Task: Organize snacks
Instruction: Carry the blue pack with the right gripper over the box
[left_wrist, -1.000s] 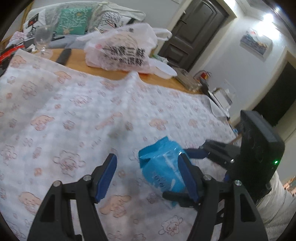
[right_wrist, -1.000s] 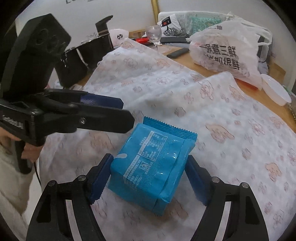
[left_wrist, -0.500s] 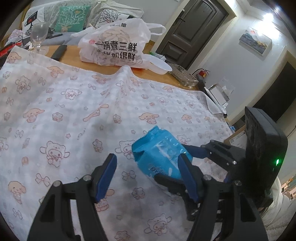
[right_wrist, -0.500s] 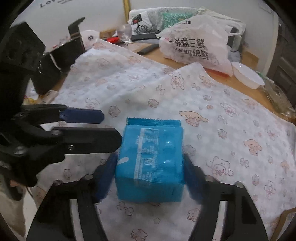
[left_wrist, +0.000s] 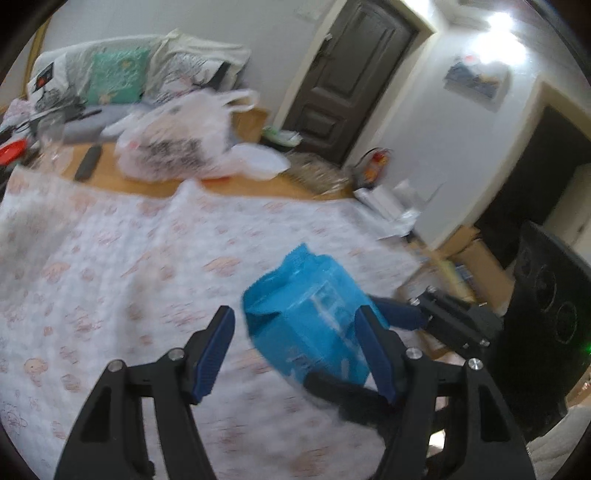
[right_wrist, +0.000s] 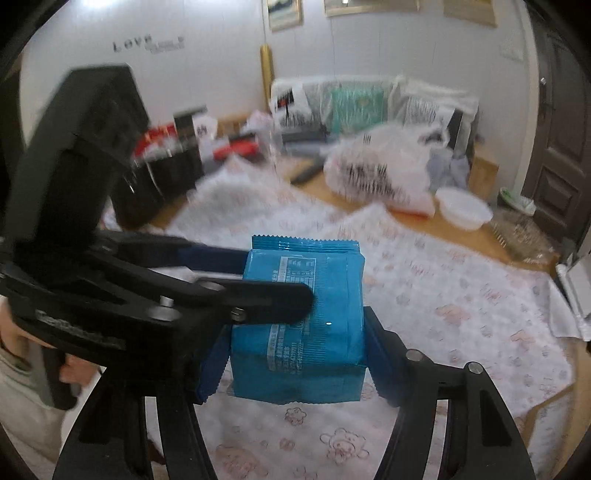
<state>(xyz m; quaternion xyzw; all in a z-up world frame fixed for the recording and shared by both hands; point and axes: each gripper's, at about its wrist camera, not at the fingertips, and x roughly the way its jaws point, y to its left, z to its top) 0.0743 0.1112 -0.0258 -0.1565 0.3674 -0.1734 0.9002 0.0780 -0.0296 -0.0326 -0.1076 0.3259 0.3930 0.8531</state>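
A blue snack pack is clamped between the fingers of my right gripper and held up above the cartoon-print tablecloth. In the left wrist view the same pack hangs in the air at the right, with the right gripper's fingers on it. My left gripper is open and empty, its jaws wide apart beside the pack. In the right wrist view the left gripper's fingers cross in front of the pack's left side.
A white printed plastic bag and a white bowl sit on the wooden table at the back. A dark remote and a wine glass lie nearby. Black pots stand at the far left. A dark door is behind.
My right gripper has lifted the blue pack higher off the cloth and brought it toward the left gripper. Both views have tilted up and are motion-blurred.
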